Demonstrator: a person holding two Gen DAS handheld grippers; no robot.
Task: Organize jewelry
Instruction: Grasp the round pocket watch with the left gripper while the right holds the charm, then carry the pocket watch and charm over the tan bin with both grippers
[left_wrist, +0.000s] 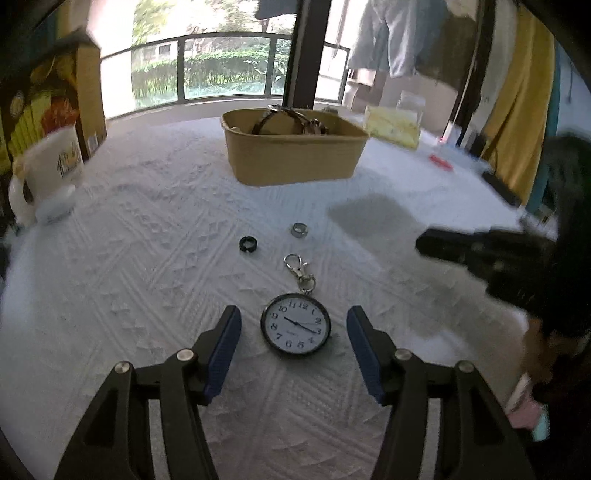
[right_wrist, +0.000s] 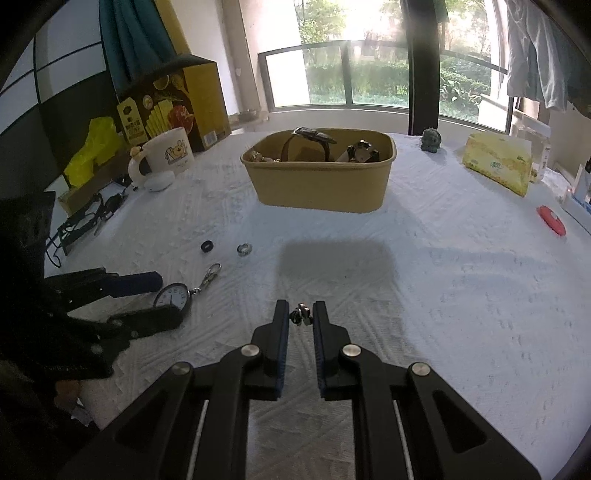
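The left claw (left_wrist: 293, 330), spread wide, straddles one pocket watch (left_wrist: 295, 324), numerals 1–12. The right claw (right_wrist: 301, 317) pinches one small trinket (right_wrist: 301, 316), perhaps an earring. Beyond the watch: two rings, black (left_wrist: 247, 244) and silver (left_wrist: 299, 229); farther, one tan box (left_wrist: 293, 155).

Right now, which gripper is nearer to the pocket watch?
Left. The left gripper is open around the pocket watch; the right gripper is off to its right, holding a small trinket.

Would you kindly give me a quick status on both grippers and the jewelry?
Left gripper open, straddling the pocket watch. Right gripper shut on a small trinket. Two rings loose; tan box ahead, path clear.
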